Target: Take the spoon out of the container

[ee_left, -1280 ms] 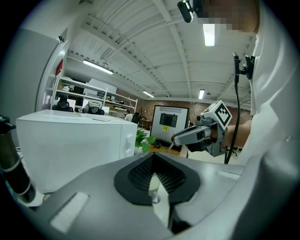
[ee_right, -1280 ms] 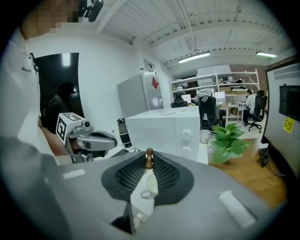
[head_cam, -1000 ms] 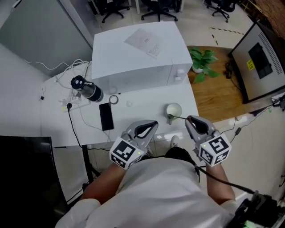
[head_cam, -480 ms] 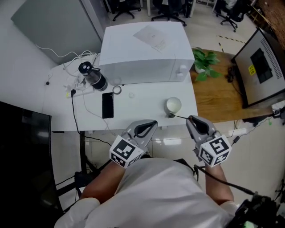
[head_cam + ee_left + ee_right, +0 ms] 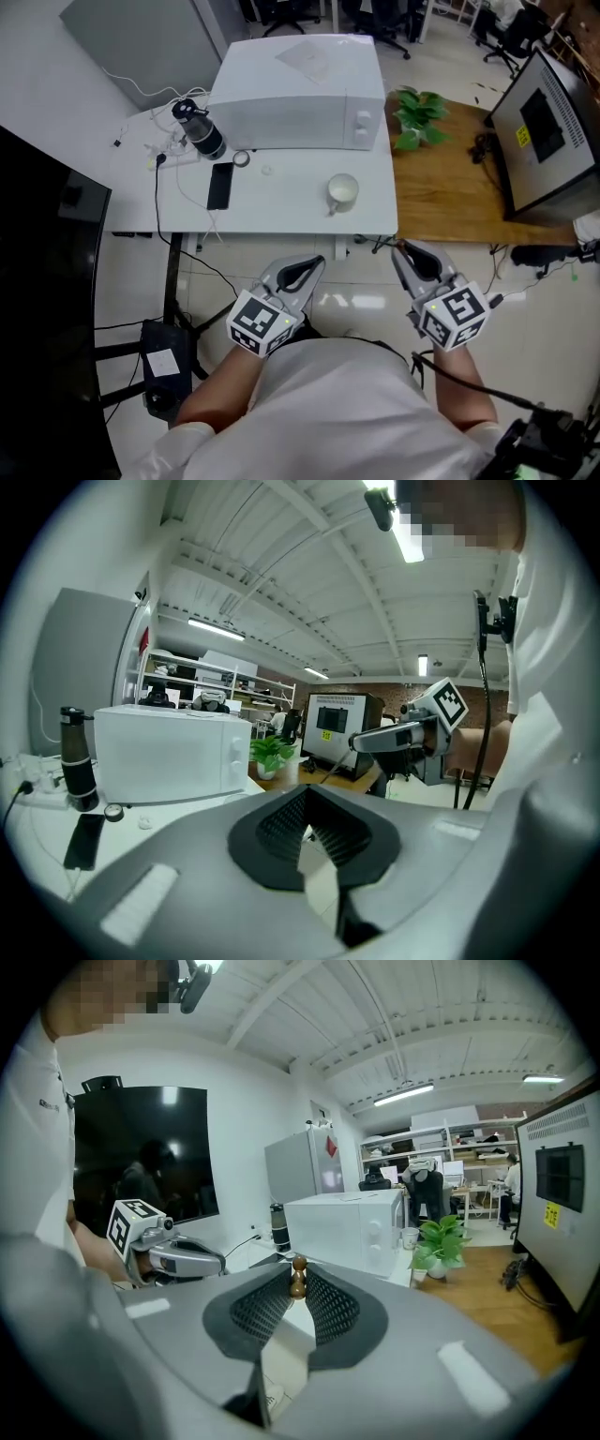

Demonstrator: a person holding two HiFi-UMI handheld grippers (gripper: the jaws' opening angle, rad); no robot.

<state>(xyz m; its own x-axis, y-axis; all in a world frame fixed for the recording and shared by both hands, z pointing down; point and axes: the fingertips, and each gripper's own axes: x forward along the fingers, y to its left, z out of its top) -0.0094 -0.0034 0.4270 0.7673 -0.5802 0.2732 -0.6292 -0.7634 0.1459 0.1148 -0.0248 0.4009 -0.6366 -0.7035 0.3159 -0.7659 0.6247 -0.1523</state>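
The main job looks done. The spoon (image 5: 298, 1276) is out of the cup (image 5: 342, 190) and pinched in your right gripper (image 5: 405, 251). The fingers are closed on it near its brown beaded handle end, which pokes up just past the fingertips in the right gripper view. The cup stands upright on the white surface (image 5: 281, 202), in front of the microwave (image 5: 295, 94) and well apart from both grippers. You are standing off from the surface's near edge, so the spoon hangs over the floor, not over the cup.

What is left, as far as the task goes, is little or nothing. At most you need to keep the grip steady, since only the handle tip is clamped.

In the head view the spoon shows as a thin dark line running from the right fingertips out to your left, roughly level and crosswise to the fingers. Its long axis points toward the gap between your two grippers. The bowl end is too thin to make out.

Your left gripper (image 5: 319, 261) is idle — its fingers are brought together at the tips with nothing between them.
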